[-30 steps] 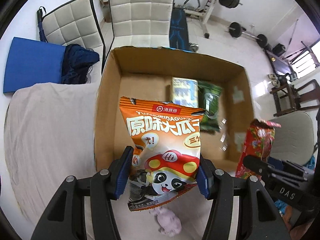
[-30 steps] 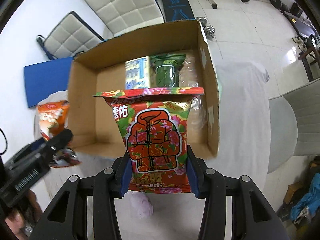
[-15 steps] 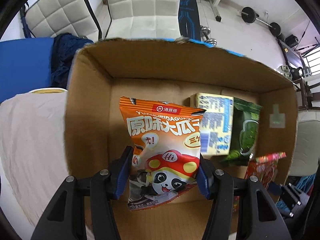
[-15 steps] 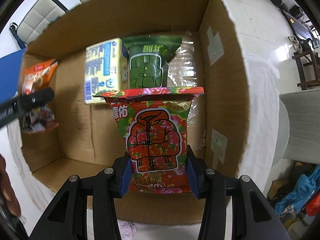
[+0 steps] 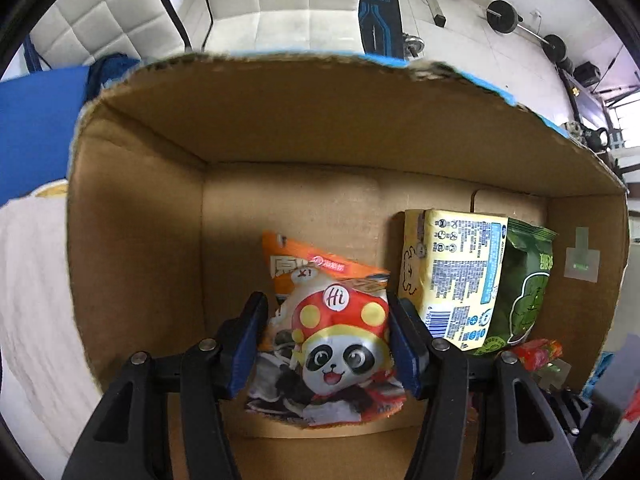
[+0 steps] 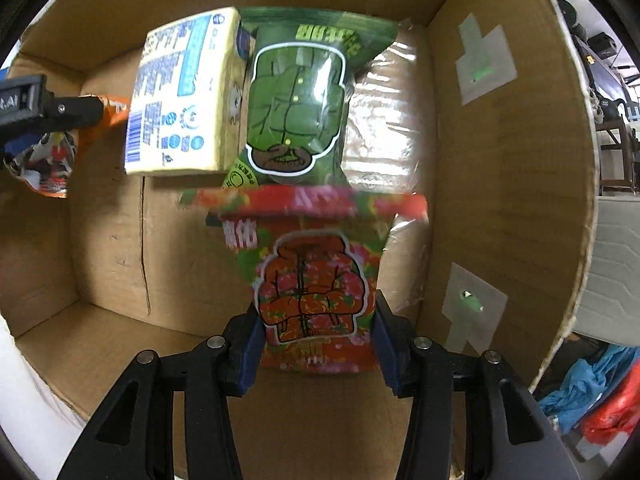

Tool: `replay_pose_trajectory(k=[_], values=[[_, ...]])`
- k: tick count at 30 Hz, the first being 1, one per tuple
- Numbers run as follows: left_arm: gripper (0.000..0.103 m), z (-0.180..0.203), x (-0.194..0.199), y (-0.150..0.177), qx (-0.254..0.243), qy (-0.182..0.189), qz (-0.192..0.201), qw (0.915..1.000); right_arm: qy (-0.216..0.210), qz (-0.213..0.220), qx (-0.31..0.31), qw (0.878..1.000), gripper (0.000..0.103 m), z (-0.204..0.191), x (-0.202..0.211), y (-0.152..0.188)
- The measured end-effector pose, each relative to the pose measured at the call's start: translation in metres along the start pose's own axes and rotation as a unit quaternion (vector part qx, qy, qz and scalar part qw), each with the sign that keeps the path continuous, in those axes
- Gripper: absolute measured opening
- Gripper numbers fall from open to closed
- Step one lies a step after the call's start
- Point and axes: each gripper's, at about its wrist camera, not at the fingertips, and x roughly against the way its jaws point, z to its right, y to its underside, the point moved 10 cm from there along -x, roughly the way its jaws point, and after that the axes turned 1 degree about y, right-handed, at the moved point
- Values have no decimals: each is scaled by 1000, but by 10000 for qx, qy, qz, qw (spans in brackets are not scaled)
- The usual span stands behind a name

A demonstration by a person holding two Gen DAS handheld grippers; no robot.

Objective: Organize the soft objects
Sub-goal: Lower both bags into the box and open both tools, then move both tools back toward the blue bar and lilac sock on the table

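Observation:
My left gripper [image 5: 326,340] is shut on an orange panda snack bag [image 5: 332,336], held low inside the cardboard box [image 5: 320,128], its top bent against the box floor. My right gripper [image 6: 316,344] is shut on a red flowered snack bag [image 6: 316,280], also inside the box [image 6: 500,184]. A yellow pack [image 6: 184,96] and a green snack bag [image 6: 296,104] lie on the box floor just beyond the red bag. They also show in the left wrist view, the yellow pack [image 5: 452,272] and the green bag [image 5: 524,284] right of the panda bag.
A clear plastic bag [image 6: 392,120] lies against the box's right wall. The left gripper with the orange bag [image 6: 52,148] shows at the left of the right wrist view. White padded chairs [image 5: 288,4] and gym weights [image 5: 520,20] stand behind the box.
Both grippers have moved down and forward into the box with their bags. The panda bag's top now folds against the box floor. The red bag nears the green bag.

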Motion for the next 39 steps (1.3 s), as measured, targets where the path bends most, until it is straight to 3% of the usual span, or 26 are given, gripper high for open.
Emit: replay_pose_trajectory(k=[3,5,15,18,19,21,22,25,32,39], values=[[56,-4,1,1,43,21,-1,10000,-71,70,7,10000,60,-3,1,2],[63,-7,4,3,56,-2,17,10000,-121,79,-6,9999,64,-5,5,1],[64,-11,44,17,8,-68,352,9994,-221,369,18,9991,81,-11,40,10],[65,-12,60,27,-5,-104,593,9982,-239,487,16,9985,97,-13,50,20],[72,-12,66,31,-29,-127,668,9977,-223,549,17,9982,99,-15,53,24],[89,-14,80,41,-39,-214,900,9957,-198,703,12,9973,99,-17,64,30],[92,-14,85,46,-49,-260,996,9947,-194,756,10,9969,99,-18,67,32],[93,-11,101,68,-10,-372,1239,9916,-210,921,23,9955,101,-16,74,33],[93,-11,132,102,52,-456,1731,9838,-138,1415,86,9898,103,-15,105,73],[93,-9,150,142,254,-465,1948,9794,-247,1784,115,9836,103,-16,138,94]])
